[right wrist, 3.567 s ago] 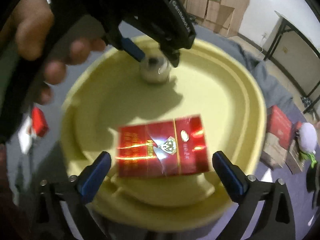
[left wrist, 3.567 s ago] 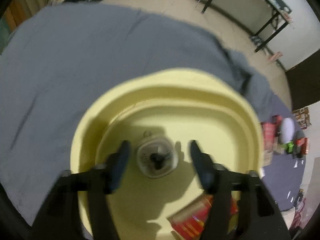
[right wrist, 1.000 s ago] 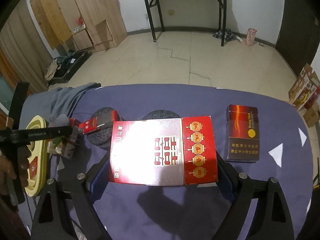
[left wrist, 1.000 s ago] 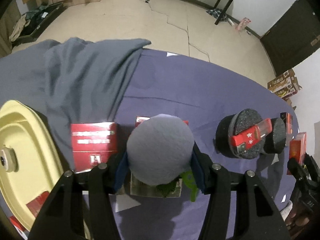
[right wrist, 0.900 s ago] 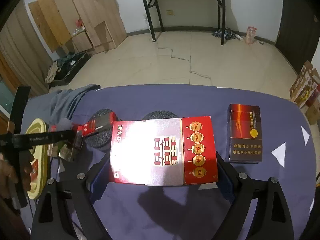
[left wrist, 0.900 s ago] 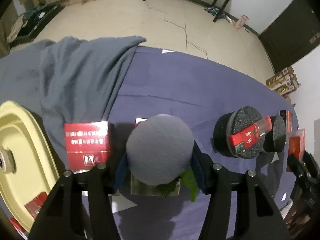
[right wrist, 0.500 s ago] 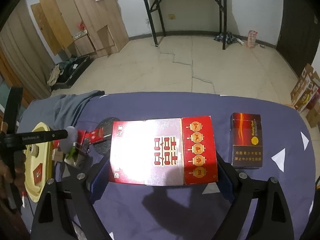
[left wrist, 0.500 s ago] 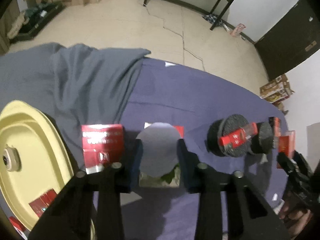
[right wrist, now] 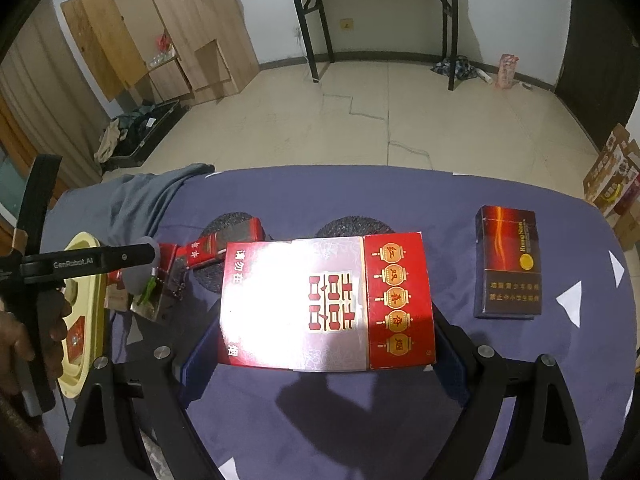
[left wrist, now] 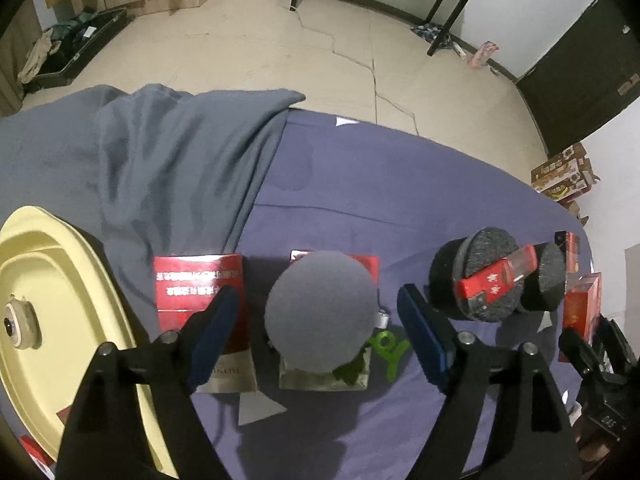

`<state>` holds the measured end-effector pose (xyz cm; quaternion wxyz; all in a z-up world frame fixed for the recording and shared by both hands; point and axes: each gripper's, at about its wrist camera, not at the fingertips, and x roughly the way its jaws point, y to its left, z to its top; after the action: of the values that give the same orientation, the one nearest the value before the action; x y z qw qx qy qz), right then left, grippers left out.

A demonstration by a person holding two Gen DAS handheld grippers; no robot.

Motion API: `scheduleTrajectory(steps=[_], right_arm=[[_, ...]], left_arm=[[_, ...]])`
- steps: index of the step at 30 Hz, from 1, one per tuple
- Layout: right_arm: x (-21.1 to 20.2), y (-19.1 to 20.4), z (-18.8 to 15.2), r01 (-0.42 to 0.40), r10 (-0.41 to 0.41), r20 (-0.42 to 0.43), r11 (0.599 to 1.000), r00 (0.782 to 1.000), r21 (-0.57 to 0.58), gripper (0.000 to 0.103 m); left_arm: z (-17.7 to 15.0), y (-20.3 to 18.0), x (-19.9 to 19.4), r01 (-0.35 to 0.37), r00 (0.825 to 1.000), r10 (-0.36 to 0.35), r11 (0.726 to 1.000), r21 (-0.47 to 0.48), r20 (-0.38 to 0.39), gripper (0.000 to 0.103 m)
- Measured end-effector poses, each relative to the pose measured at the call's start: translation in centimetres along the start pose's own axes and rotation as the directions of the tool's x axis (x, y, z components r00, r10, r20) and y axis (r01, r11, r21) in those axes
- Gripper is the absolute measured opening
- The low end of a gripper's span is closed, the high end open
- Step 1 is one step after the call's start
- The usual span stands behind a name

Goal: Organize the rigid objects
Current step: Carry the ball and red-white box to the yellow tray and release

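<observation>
In the left wrist view a grey foam ball (left wrist: pixel 320 312) rests on a small clear box with a green clip beside it. My left gripper (left wrist: pixel 318 336) straddles the ball; its jaws are opening and the blue pads (left wrist: pixel 212 332) stand clear of it on both sides. A red pack (left wrist: pixel 200 280) lies just left of it, and a yellow tray (left wrist: pixel 60 280) holding a small round jar (left wrist: pixel 18 326) lies further left. My right gripper (right wrist: pixel 322 360) is shut on a large red and silver box (right wrist: pixel 326 304), held above the purple cloth.
Two black discs (left wrist: pixel 480 284) carry a red lighter (left wrist: pixel 496 280) to the right of the ball. A dark maroon pack (right wrist: pixel 508 262) lies at the right of the table. A grey cloth (left wrist: pixel 160 152) covers the far left. A hand (right wrist: pixel 24 336) holds the left gripper.
My left jaws squeezed the grey ball half a second ago and have since spread wide, leaving it on the clear box. The right gripper and its box have stayed put.
</observation>
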<state>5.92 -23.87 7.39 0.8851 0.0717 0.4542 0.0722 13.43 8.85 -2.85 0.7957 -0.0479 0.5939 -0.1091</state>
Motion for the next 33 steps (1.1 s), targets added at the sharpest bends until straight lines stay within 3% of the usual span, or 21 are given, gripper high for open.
scheduleTrajectory(steps=[1,7,11,13,16,19,21,23,27,30,33], right_arm=[[0.1,-0.1,0.1,0.001,-0.001,-0.001,1.000,1.000,-0.001,0.090],[-0.1,-0.3,0.0,0.014,-0.014,0.006,1.000,1.000,0.007,0.090],[-2.0,2.0,0.3,0.021,-0.019,0.043,0.999,0.999,-0.045,0.090],[-3.2,4.9,0.7,-0.002,0.009,0.069,0.995,0.998,-0.103,0.090],[-4.9,11.7,1.4,-0.089,0.112,0.093,0.970,0.989,-0.225,0.090],[-4.8,19.3,1.4,-0.197,0.229,0.061,0.924,0.971,-0.329,0.090],[-2.9,25.2,0.4,-0.210,0.240,0.017,0.878,0.971,-0.429,0.090],[-0.3,29.4,-1.5,-0.230,0.238,-0.047,0.836,0.970,-0.498,0.090],[5.4,36.4,-6.8,-0.259,0.208,-0.153,0.769,0.966,-0.584,0.090],[8.1,39.2,-9.1,-0.232,0.162,-0.167,0.732,0.972,-0.641,0.090],[9.7,40.5,-10.0,-0.185,0.120,-0.143,0.729,0.983,-0.659,0.091]], left_arm=[[0.0,0.0,0.3,0.019,1.000,-0.019,1.000,-0.001,-0.010,0.051],[0.2,0.4,-0.7,0.073,0.997,-0.074,0.997,-0.020,-0.034,0.050],[0.6,3.0,-6.2,0.172,0.984,-0.168,0.983,-0.065,0.058,0.050],[0.3,6.3,-9.9,0.187,0.977,-0.174,0.977,-0.102,0.125,0.050],[-1.1,11.5,-13.3,0.124,0.980,-0.099,0.982,-0.142,0.172,0.050],[-4.3,18.3,-15.3,0.023,0.987,0.013,0.976,-0.215,0.163,0.051],[-6.7,21.7,-15.4,-0.053,0.984,0.093,0.967,-0.248,0.150,0.050],[-9.3,24.2,-13.7,-0.152,0.981,0.175,0.960,-0.237,0.079,0.051],[-12.2,28.1,-10.1,-0.114,0.993,0.121,0.943,-0.313,0.004,0.051],[-11.9,28.5,-8.8,-0.105,0.994,0.110,0.945,-0.309,-0.002,0.051],[-10.9,27.9,-7.6,-0.126,0.992,0.125,0.952,-0.280,-0.023,0.051]])
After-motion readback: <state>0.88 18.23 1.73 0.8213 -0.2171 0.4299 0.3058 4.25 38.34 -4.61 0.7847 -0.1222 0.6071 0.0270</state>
